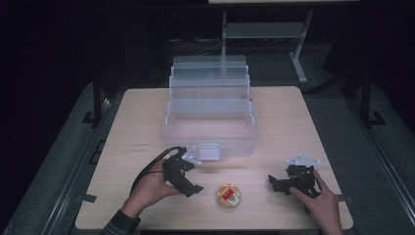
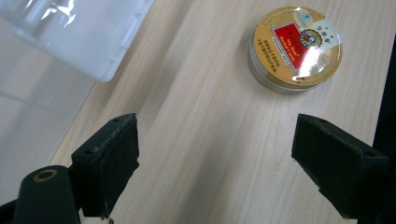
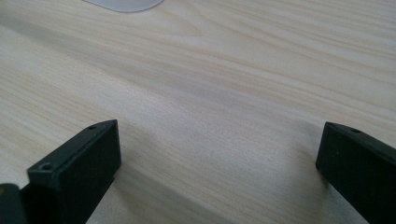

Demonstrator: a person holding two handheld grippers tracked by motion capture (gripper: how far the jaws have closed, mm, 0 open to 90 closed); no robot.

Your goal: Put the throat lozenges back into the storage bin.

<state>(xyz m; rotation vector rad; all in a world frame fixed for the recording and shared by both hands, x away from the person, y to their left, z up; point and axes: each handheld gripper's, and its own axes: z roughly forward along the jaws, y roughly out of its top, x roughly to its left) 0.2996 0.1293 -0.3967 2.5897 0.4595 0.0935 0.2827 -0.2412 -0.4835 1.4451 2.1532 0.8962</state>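
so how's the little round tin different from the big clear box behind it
The round tin is small, low and opaque, with a gold and red label; the clear plastic box is large, rectangular and see-through. The tin's lid is on, while the box stands open with its stepped trays raised at the back. The tin lies near the table's front edge, the box farther back. Both rest on the wooden table.

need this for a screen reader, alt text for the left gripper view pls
A round gold tin with a red label lies on a light wood table, ahead of the left gripper whose black jaws stand wide open. A clear plastic box fills the upper left corner.
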